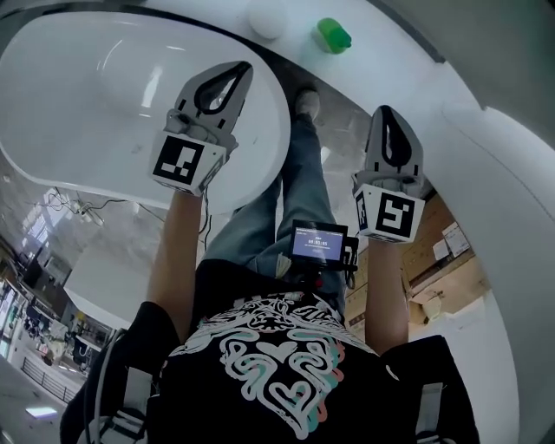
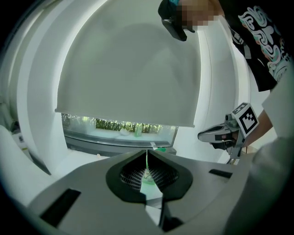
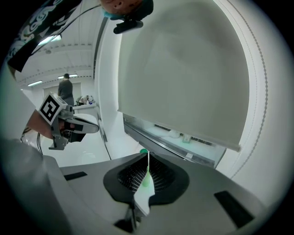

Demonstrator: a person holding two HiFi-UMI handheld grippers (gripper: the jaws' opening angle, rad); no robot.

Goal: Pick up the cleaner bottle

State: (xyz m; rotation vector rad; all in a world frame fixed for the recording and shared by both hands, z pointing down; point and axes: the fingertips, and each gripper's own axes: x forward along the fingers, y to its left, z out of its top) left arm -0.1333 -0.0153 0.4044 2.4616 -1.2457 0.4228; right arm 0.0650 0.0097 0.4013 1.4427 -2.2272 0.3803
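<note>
The cleaner bottle (image 1: 333, 35) is bright green and sits on a white curved surface (image 1: 104, 95) at the top of the head view, beyond both grippers. My left gripper (image 1: 239, 71) is held up left of it, jaws together and empty. My right gripper (image 1: 387, 114) is below and right of the bottle, also closed on nothing. In the left gripper view the jaws (image 2: 147, 154) meet in a thin line, with a bit of green (image 2: 159, 148) just past the tips. In the right gripper view the jaws (image 3: 148, 155) meet too, with a green cap (image 3: 144, 151) beside them.
A white round object (image 1: 267, 19) lies left of the bottle. A long window sill (image 2: 124, 134) under a grey blind (image 2: 128, 73) holds small items. The person's legs and a small screen (image 1: 316, 244) are below the grippers. A person (image 3: 65, 89) stands far off.
</note>
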